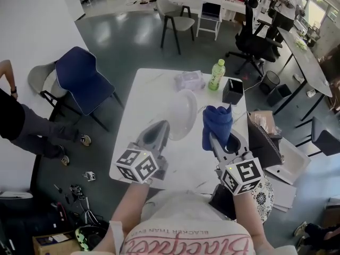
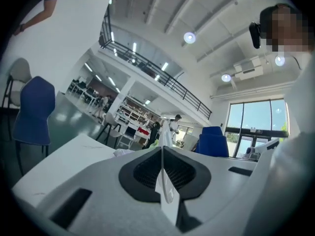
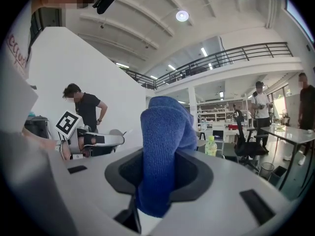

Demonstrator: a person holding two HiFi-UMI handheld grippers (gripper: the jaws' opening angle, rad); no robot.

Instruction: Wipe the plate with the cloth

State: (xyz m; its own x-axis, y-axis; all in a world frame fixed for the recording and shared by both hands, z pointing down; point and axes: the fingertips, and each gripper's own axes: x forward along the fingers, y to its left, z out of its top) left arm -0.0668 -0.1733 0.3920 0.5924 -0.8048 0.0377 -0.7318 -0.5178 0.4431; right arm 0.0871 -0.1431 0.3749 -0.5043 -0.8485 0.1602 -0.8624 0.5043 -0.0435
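Observation:
My left gripper is shut on the rim of a white plate, holding it on edge above the white table. In the left gripper view the plate shows as a thin white edge pinched between the pads. My right gripper is shut on a bunched blue cloth, a little to the right of the plate and apart from it. The cloth fills the jaws in the right gripper view, and the left gripper shows there at the left.
On the far part of the table stand a green bottle, a black box and a crumpled clear wrapper. A blue chair stands left of the table, a person beyond it. Black office chairs and desks lie behind.

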